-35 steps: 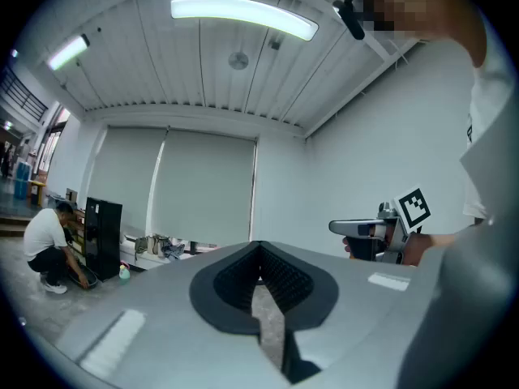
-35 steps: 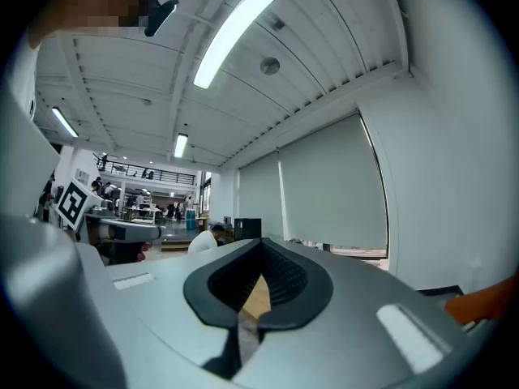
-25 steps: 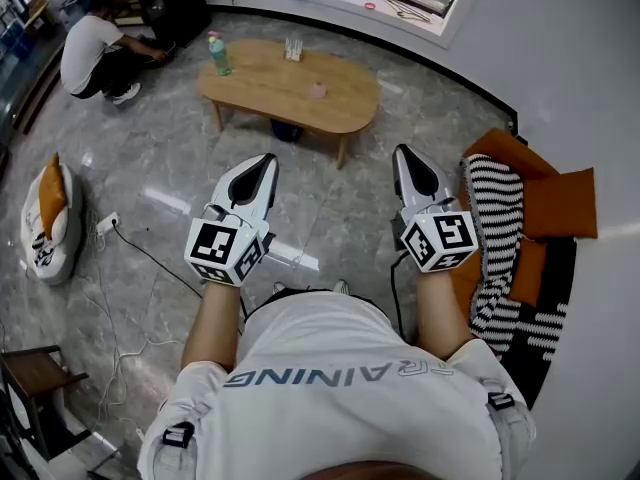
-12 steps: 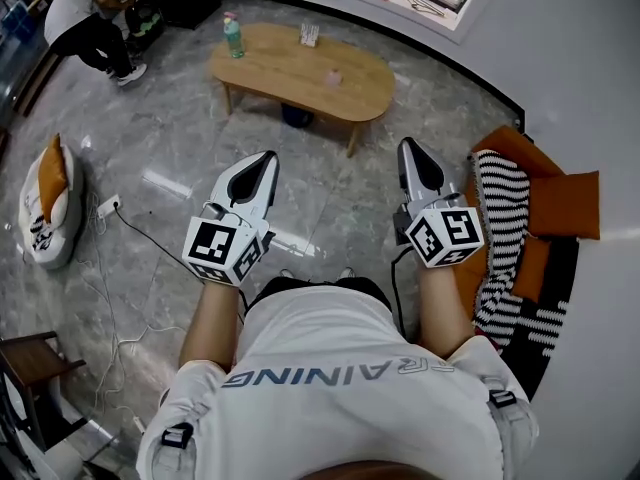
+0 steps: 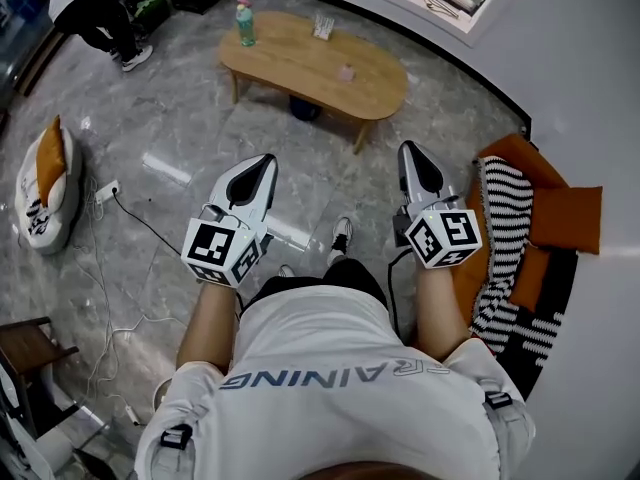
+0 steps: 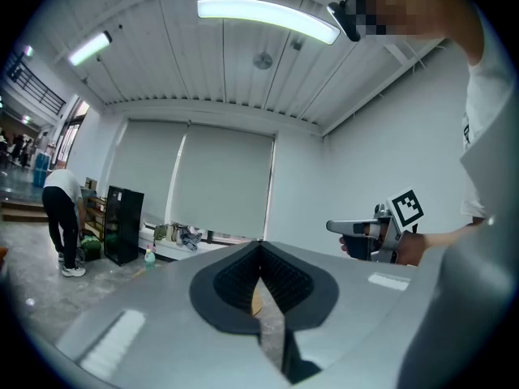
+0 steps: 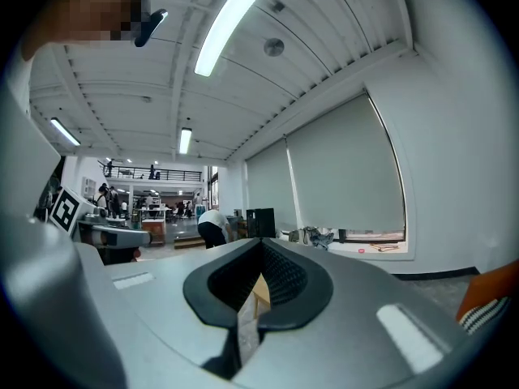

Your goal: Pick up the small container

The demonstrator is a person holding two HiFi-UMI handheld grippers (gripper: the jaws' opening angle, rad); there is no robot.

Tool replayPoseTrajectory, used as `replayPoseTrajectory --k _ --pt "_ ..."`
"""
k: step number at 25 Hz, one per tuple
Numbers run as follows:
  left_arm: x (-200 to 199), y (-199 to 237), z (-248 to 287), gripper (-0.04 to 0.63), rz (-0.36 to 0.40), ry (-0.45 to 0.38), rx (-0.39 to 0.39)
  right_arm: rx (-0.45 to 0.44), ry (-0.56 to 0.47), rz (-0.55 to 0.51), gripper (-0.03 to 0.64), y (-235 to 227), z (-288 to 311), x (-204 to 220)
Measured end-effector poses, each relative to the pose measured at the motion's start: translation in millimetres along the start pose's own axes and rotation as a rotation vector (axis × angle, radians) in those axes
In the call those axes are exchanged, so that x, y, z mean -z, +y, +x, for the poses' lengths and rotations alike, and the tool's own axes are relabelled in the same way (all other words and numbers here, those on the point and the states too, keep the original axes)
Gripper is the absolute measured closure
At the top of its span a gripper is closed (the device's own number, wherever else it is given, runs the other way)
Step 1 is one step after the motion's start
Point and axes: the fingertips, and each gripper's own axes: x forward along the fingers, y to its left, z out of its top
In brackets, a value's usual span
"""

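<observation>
A small pink container stands on the right part of an oval wooden table across the room. A green bottle and a clear holder share the tabletop. My left gripper and right gripper are held side by side at waist height, far short of the table and pointing toward it. Both are shut with nothing between the jaws. In the left gripper view the closed tips aim toward the table's edge. The right gripper view shows closed tips too.
A person bends over at the far left by a black cabinet. A beanbag, a power strip and cables lie on the marble floor at left. A striped blanket on orange cushions sits at right. A dark chair stands at the lower left.
The table has shifted right and up in the head view as I step forward, and a shoe now shows below the grippers. Both grippers keep their pose, still shut.
</observation>
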Motion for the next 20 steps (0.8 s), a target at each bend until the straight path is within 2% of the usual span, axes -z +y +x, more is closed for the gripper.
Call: replayPoseTrajectory --k 8,15,20 --pt "-2.9 22.9 64.4 0.595 0.014 0.022 -0.045 -0.038 0.012 0.003 0.604 -46.3 60.5 3.2" --pt "-22.0 22.3 162.0 0.595 0.057 -0.005 -0.053 -0.046 -0.004 0.030 0.604 -134.6 115.0 -5.3" --pt "-35.3 17.0 224.1 0.595 0.046 -0.013 -0.066 -0.068 -0.001 0.047 0.604 -193.7 143.3 -15.7"
